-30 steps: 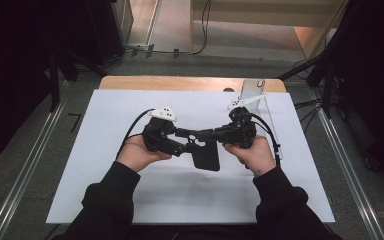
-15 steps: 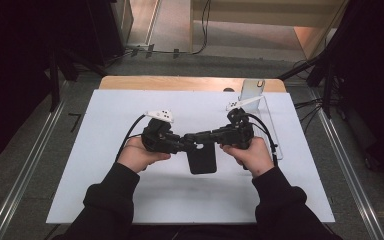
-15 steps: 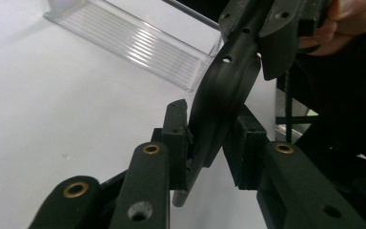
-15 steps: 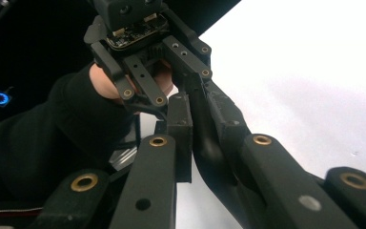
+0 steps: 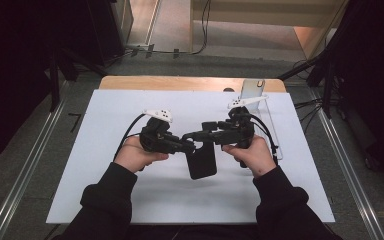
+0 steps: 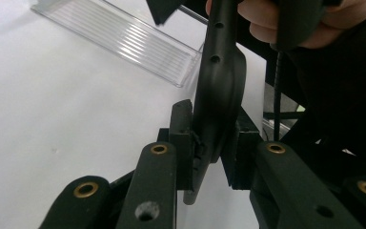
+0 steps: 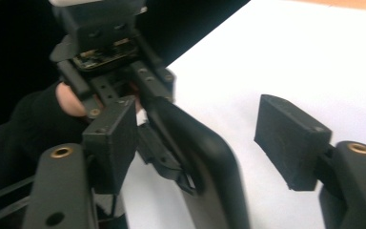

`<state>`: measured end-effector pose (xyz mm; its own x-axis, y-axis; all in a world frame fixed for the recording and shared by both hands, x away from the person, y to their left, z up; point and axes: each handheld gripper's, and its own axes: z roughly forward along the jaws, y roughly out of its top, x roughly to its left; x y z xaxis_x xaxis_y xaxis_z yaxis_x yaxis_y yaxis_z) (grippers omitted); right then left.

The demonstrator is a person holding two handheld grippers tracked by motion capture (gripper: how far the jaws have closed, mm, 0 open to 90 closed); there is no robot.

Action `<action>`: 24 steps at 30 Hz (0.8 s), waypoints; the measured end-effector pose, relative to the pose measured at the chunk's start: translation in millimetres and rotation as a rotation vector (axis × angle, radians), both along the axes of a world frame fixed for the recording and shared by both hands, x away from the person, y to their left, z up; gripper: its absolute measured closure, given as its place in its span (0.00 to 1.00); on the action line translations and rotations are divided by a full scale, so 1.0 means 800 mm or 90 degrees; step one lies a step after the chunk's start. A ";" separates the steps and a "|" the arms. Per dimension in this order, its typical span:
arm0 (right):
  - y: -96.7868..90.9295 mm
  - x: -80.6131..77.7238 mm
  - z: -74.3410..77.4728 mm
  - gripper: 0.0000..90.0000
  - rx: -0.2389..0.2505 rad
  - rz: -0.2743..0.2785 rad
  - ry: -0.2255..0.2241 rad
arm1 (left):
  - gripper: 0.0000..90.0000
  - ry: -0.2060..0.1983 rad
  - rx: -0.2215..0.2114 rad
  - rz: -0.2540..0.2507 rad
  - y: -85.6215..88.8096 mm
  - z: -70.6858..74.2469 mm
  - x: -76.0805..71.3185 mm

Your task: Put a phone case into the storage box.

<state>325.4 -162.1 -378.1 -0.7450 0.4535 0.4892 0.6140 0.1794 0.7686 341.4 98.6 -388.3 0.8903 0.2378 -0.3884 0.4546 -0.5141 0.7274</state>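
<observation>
A black phone case [image 5: 201,161] hangs over the white mat between my two grippers. My left gripper [image 5: 189,146] is shut on its upper edge. In the left gripper view the pads [image 6: 183,138] press on the case's curved rim [image 6: 219,86], and these jaws have just been closing. My right gripper [image 5: 203,134] points left at the same spot. Its jaws have just been opening. In the right gripper view its pads [image 7: 290,143] stand wide apart, and the case [image 7: 209,157] lies between them, free of the right pad. The left gripper [image 7: 143,102] faces it there.
A clear plastic stand [image 5: 260,100] sits at the back right of the white mat [image 5: 105,175], and it shows in the left gripper view [image 6: 119,40]. The wooden table edge [image 5: 180,82] runs behind the mat. Metal rails flank the table.
The left jaws closed on the case and the right jaws let go and opened. The case swung from lying toward the right hand to hanging below the left gripper.
</observation>
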 end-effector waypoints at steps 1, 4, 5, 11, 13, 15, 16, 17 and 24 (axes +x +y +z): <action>-0.001 -0.001 0.001 0.30 -0.007 -0.012 -0.010 | 0.85 0.003 0.004 0.009 0.001 0.001 0.001; -0.003 -0.002 0.002 0.30 -0.051 -0.043 -0.031 | 0.85 0.012 0.016 0.035 0.006 0.005 0.003; -0.004 -0.002 0.002 0.29 -0.060 -0.048 -0.038 | 0.85 0.016 0.016 0.042 0.007 0.006 0.003; -0.002 -0.005 0.001 0.06 -0.105 -0.056 -0.069 | 0.85 0.028 0.020 0.092 0.019 0.015 0.006; 0.003 -0.006 -0.002 0.00 -0.146 -0.065 -0.083 | 0.85 0.034 0.022 0.121 0.022 0.018 0.008; 0.007 -0.007 -0.006 0.00 -0.161 -0.070 -0.095 | 0.85 0.031 0.025 0.143 0.025 0.021 0.008; 0.008 -0.007 -0.008 0.00 -0.162 -0.069 -0.093 | 0.85 0.033 0.027 0.154 0.026 0.022 0.008; 0.010 -0.007 -0.010 0.00 -0.165 -0.069 -0.086 | 0.85 0.036 0.029 0.165 0.028 0.023 0.009; 0.017 -0.009 -0.022 0.00 -0.163 -0.084 -0.085 | 0.85 0.034 0.051 0.226 0.028 0.030 0.006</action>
